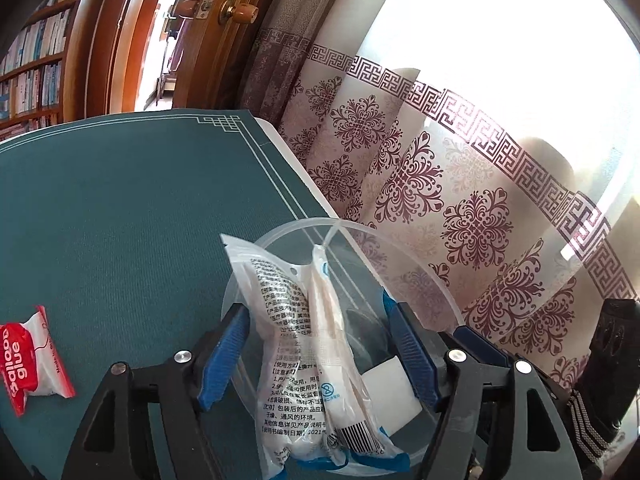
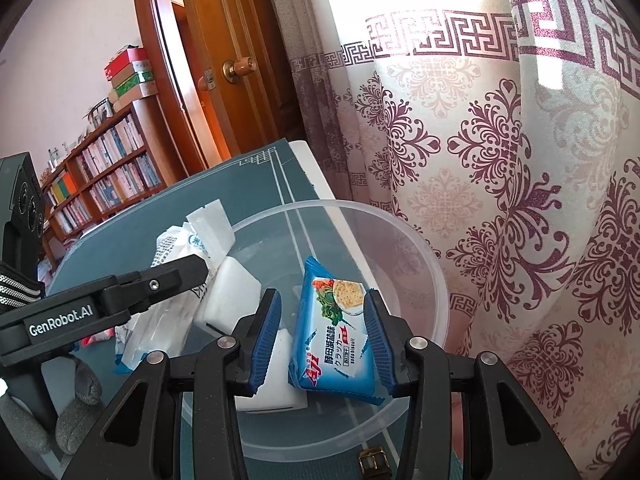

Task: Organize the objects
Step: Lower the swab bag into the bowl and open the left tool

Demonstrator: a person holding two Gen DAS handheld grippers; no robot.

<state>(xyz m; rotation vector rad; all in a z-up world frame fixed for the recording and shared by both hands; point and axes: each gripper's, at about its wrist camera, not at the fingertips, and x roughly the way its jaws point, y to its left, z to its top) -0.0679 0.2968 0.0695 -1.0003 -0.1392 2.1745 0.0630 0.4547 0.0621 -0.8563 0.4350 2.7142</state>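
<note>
Left wrist view: my left jaws [image 1: 320, 354] stand spread over the clear round plastic bowl [image 1: 404, 248], their blue pads apart from the clear printed plastic packet of white contents [image 1: 304, 360] that stands between them, leaning on the bowl's near wall. Nothing pinches it; I judge it released so that it drops among the bowl's contents. Small white foam block [image 1: 390, 384], lying on the bowl floor beside the packet. Red-and-white sachet marked "Balloon glue" [image 1: 34, 364], lying flat on the dark green mat covering the surface [image 1: 120, 208], well apart from the bowl and not yet collected. Patterned curtain [image 1: 460, 184] hangs just behind the bowl.

Right wrist view: my right jaws [image 2: 322, 334] pinch the blue soda-biscuit packet [image 2: 334, 332] by its two long sides, tilted upright and hanging over the bowl's interior [image 2: 420, 276]; held there, I judge, to wait its turn for dropping. White foam blocks [image 2: 234, 298] lie on the bowl floor below and to the left. The left gripper's black arm reaches across from the left edge, the clear packet [image 2: 176, 248] draped over the bowl's left rim beneath it. Glue sachet, by my judgement, next.
</note>
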